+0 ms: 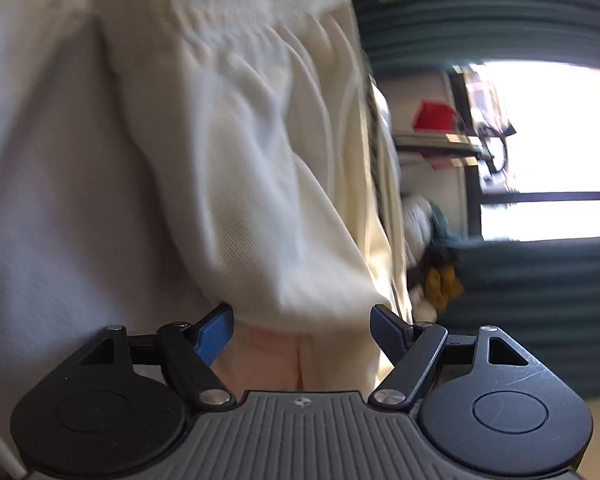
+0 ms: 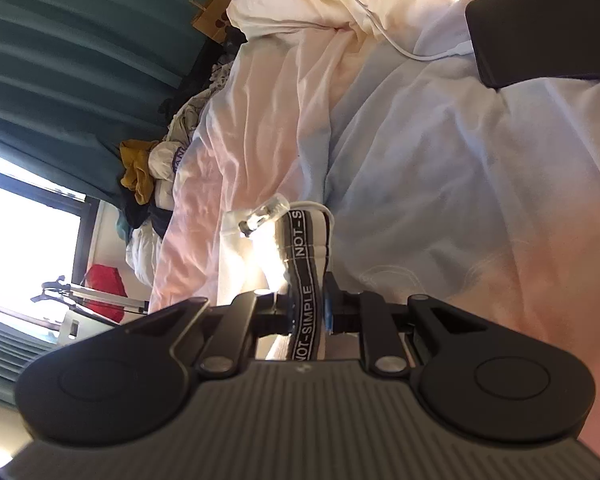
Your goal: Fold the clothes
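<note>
The white trousers (image 1: pixel 228 152) hang right in front of the left gripper (image 1: pixel 302 330), gathered waistband at the top of the left wrist view and the cloth running down toward the jaws, so their long axis lies roughly up and down there. The left gripper stands open and holds nothing; a bulge of cloth sits just above and between its fingertips, not pinched. The right gripper (image 2: pixel 309 308) is clamped on the black lettered stripe (image 2: pixel 305 280) of the garment, low over the bed sheet (image 2: pixel 440 168). By my reckoning the left hand must take the next hold, since the fabric lies straight ahead of it. The trousers look thick, ribbed, off-white and heavily creased.
</note>
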Demonstrator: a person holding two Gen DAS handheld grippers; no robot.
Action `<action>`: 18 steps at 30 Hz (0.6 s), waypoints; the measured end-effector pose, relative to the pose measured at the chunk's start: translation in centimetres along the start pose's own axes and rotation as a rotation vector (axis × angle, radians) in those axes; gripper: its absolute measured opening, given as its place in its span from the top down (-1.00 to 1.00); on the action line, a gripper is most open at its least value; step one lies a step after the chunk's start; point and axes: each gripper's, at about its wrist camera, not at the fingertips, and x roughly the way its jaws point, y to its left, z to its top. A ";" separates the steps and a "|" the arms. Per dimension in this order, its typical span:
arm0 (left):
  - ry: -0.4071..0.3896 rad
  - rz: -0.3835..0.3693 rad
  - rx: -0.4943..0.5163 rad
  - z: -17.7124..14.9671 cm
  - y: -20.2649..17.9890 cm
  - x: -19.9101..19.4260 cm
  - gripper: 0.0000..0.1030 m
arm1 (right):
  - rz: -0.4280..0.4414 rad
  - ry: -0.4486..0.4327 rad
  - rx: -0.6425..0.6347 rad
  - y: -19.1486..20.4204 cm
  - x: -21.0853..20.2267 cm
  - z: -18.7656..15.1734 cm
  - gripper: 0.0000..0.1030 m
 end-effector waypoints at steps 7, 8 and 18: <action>-0.168 0.037 -0.116 4.8 1.8 -1.1 0.72 | 0.025 -0.038 -0.084 1.9 0.0 -0.1 0.67; -0.171 0.040 -0.112 5.2 1.6 -1.2 0.76 | 0.033 -0.042 -0.091 2.1 0.0 -0.1 0.67; -0.207 0.013 0.070 9.5 -2.9 -7.4 0.87 | 0.138 -0.169 -0.106 2.5 -1.7 1.5 0.77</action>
